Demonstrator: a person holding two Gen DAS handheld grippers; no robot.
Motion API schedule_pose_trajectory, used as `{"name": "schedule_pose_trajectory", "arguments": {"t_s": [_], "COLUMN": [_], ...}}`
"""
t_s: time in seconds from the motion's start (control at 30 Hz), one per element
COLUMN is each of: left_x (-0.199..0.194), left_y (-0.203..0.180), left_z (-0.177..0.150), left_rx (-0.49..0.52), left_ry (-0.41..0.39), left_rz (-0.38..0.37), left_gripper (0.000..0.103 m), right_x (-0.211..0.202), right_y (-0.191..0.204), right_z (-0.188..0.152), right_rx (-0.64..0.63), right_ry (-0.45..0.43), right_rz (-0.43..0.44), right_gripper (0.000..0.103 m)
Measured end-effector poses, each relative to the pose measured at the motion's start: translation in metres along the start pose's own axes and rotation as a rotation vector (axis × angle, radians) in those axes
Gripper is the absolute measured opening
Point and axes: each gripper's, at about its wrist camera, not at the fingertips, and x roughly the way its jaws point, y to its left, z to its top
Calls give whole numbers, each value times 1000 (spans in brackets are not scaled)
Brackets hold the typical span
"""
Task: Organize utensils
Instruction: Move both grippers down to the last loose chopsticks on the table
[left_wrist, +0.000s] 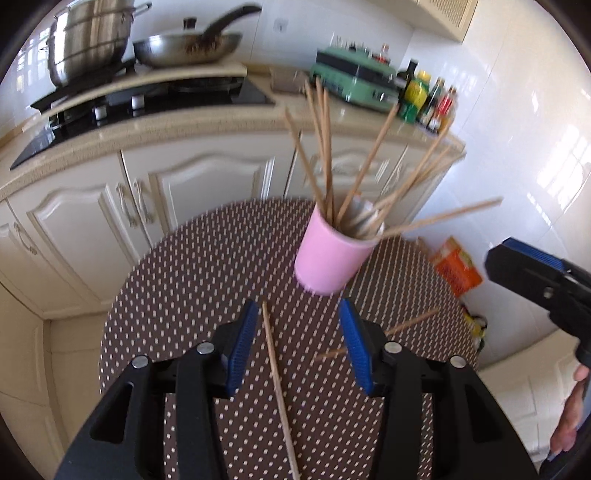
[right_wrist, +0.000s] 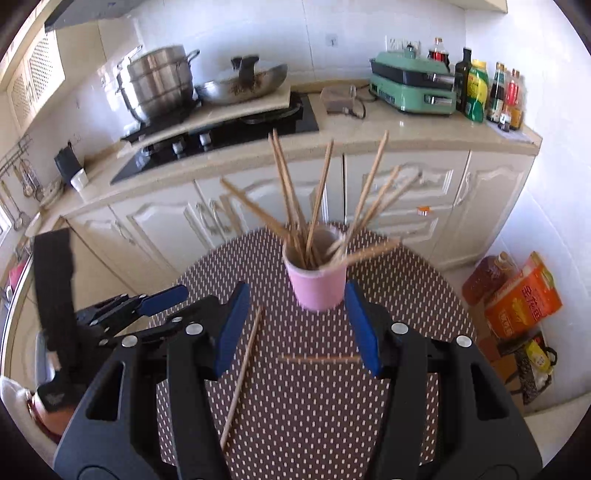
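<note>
- While both claws hang above it, the round table (left_wrist: 177, 295) shows a brown woven mat dotted with small pale dashes, its edge curving away toward cream panelled cabinets (left_wrist: 207, 184).
- Behind, a stone-look counter (right_wrist: 369, 136) carries a shiny steel pot (right_wrist: 157, 83) and a green appliance (right_wrist: 413, 86).
- Near the table's far edge stands a smooth pink cylindrical cup (right_wrist: 317, 288), upright, bristling with thin wooden chopsticks (right_wrist: 288, 192) fanned outward.
- Left gripper (left_wrist: 297, 343): black frame, ribbed blue pads, jaws apart, nothing held; a loose chopstick (left_wrist: 277, 376) lies on the mat between them.
- Right gripper (right_wrist: 295, 328): same build, jaws apart and empty, above a second chopstick (right_wrist: 317, 358) lying crosswise.
</note>
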Motion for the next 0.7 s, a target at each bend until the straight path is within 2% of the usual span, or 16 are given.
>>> {"name": "schedule_pose_trajectory", "arguments": {"t_s": [0.17, 0.3, 0.5, 0.7], "left_x": [32, 53, 75, 91], "left_y": [1, 4, 8, 13], "left_z": [-21, -30, -34, -35], "left_rx": [29, 30, -11, -39], "left_ry": [144, 219, 283, 315], "left_rz": [33, 59, 72, 94], "left_gripper": [46, 46, 46, 46], "right_x": [22, 46, 93, 138], "right_y": [-3, -13, -32, -32], "right_z": [-32, -48, -65, -76], "right_rx": [-26, -42, -93, -260], "right_ry": [83, 155, 299, 392], "right_rz": [-9, -24, -50, -51], "right_gripper": [53, 53, 53, 53]}}
